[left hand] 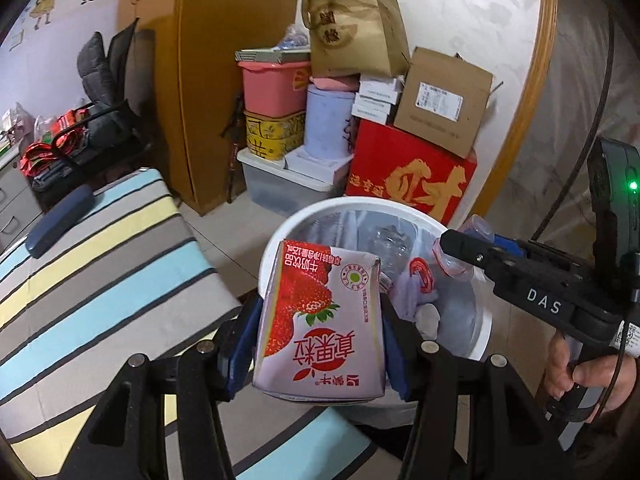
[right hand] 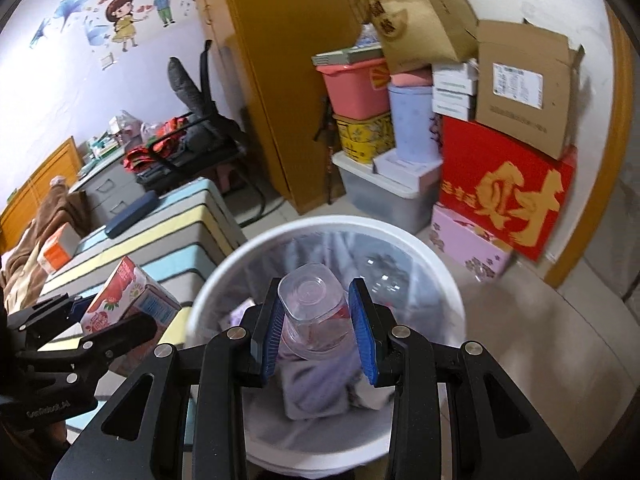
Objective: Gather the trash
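My left gripper (left hand: 318, 328) is shut on a pink strawberry milk carton (left hand: 316, 316) and holds it at the near left rim of a white trash bin (left hand: 482, 320). The carton also shows in the right wrist view (right hand: 128, 296), left of the bin (right hand: 224, 276). My right gripper (right hand: 316, 320) is shut on a clear plastic cup (right hand: 314, 312), held on its side above the bin's lined inside. In the left wrist view the right gripper (left hand: 464, 256) reaches over the bin from the right. The bin holds a clear bottle (left hand: 390, 244) and crumpled wrappers.
A striped cushioned seat (left hand: 100, 264) with a dark blue case (left hand: 60, 216) lies left of the bin. Stacked boxes, a red carton (left hand: 412, 176), a paper bag (left hand: 356, 28) and plastic tubs stand behind it against the wall. A wooden wardrobe (left hand: 216, 60) and an office chair are farther left.
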Available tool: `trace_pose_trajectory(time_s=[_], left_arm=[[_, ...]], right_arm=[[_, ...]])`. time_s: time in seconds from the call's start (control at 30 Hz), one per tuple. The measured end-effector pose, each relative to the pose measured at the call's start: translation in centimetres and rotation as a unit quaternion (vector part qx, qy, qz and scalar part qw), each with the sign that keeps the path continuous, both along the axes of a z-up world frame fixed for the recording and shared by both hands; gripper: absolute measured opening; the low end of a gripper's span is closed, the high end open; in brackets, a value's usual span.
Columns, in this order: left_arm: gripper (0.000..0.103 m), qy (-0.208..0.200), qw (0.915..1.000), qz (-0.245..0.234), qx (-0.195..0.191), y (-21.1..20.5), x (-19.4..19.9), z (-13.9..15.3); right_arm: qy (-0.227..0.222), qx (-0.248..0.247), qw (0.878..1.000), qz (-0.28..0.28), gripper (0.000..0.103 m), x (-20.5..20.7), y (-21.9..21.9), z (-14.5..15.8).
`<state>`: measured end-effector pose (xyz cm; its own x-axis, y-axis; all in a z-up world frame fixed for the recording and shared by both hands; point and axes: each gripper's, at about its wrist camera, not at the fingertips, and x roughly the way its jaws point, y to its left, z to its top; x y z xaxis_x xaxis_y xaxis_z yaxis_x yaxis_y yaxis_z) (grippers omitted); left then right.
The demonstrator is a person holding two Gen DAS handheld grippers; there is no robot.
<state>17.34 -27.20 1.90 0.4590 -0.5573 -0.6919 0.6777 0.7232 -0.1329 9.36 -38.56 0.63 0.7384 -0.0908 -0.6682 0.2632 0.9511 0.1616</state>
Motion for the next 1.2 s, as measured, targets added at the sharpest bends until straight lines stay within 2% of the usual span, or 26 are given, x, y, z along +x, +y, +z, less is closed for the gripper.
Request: trace_pose_trajectory(time_s=[0.23, 0.3, 0.43, 0.47, 0.5, 0.57, 0.83, 1.2], left_arm=[[0.059, 0.013, 0.9999, -0.009, 0.006, -2.3, -0.1, -1.1], [0.068, 0.014, 0.9998, -0.013, 0.011, -2.8, -0.3, -1.4], [0.072, 0.012, 0.9997, -0.015, 0.014, -2.9, -0.5, -1.5], [0.075, 0.012, 0.9998, -0.013, 0.013, -2.8, -0.5, -1.5], [0.076, 0.012, 0.9998, -0.011, 0.012, -2.7, -0.5, -1.4], [0.076, 0.013, 0.9998, -0.007, 0.01, -2.4, -0.4, -1.4], [0.079, 0.003, 0.9999, 0.014, 0.001, -0.7, -0.9, -0.4], [0.079, -0.035, 0.9978, 0.054, -0.011, 3.1, -4.4, 1.1]], right_arm=[[0.031, -0.012, 0.999, -0.019, 0.034, -0.4, -1.5, -1.5], [0.036, -0.005, 0.999, -0.015, 0.034, -0.4, -1.8, -1.8], [0.044, -0.005, 0.999, -0.025, 0.037, -0.4, -2.4, -2.2], [0.045, -0.004, 0.999, -0.027, 0.043, -0.4, -2.5, -2.2], [0.044, 0.001, 0.999, -0.028, 0.056, -0.5, -2.5, -2.2], [0.038, 0.007, 0.999, -0.026, 0.065, -0.7, -2.5, -2.0], [0.025, 0.003, 0.999, -0.028, 0.065, -1.2, -1.4, -1.3], [-0.018, -0.002, 1.0, -0.022, 0.065, -4.3, 1.8, 0.3]])
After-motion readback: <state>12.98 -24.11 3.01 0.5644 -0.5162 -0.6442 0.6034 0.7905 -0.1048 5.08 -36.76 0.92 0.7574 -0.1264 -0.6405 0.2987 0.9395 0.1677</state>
